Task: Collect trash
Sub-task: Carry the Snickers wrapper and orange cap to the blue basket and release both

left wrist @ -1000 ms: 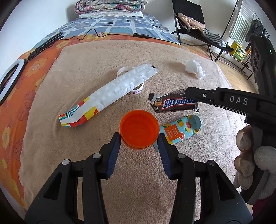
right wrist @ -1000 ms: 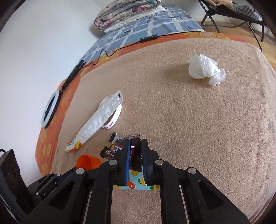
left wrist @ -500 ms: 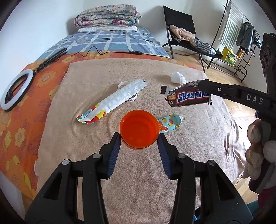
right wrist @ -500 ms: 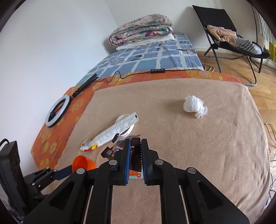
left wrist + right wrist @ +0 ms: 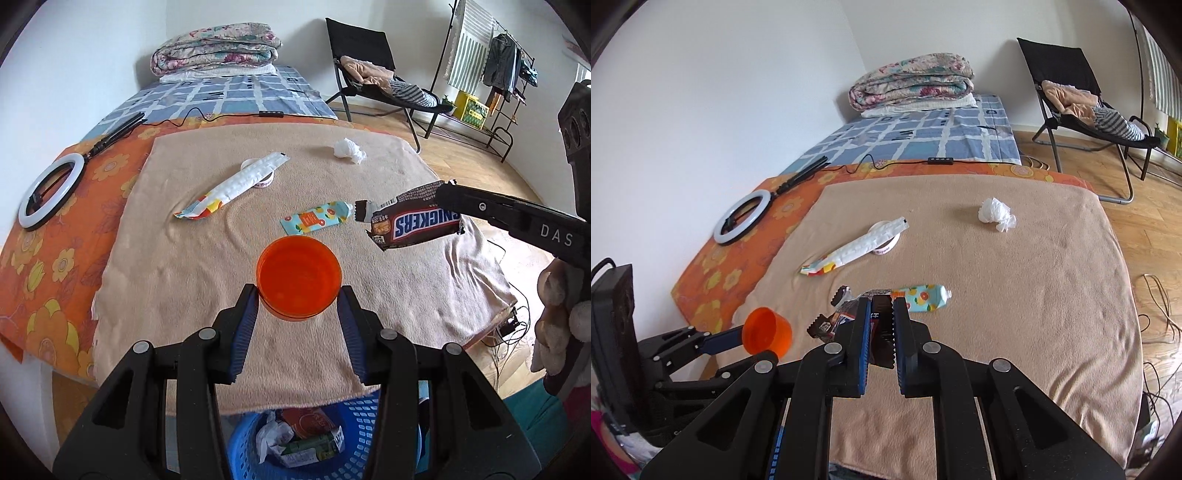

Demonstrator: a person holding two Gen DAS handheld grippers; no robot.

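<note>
While both loads hang above the bed's near edge, the left tongs [image 5: 298,308] clamp an orange cup [image 5: 298,282] and the right tongs [image 5: 880,325] pinch a Snickers wrapper [image 5: 413,221] by one end. The blue basket [image 5: 364,463] sits on the floor below that edge — a thin pinch could let the wrapper flutter past its rim. A crumpled tissue [image 5: 348,149] waits near the bed's far right corner.

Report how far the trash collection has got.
Done: the blue basket already holds some trash. In hand: the left tool grips an orange cup, the right tool a Snickers wrapper. Left on the blanket: white packet, teal wrapper, crumpled tissue.
</note>
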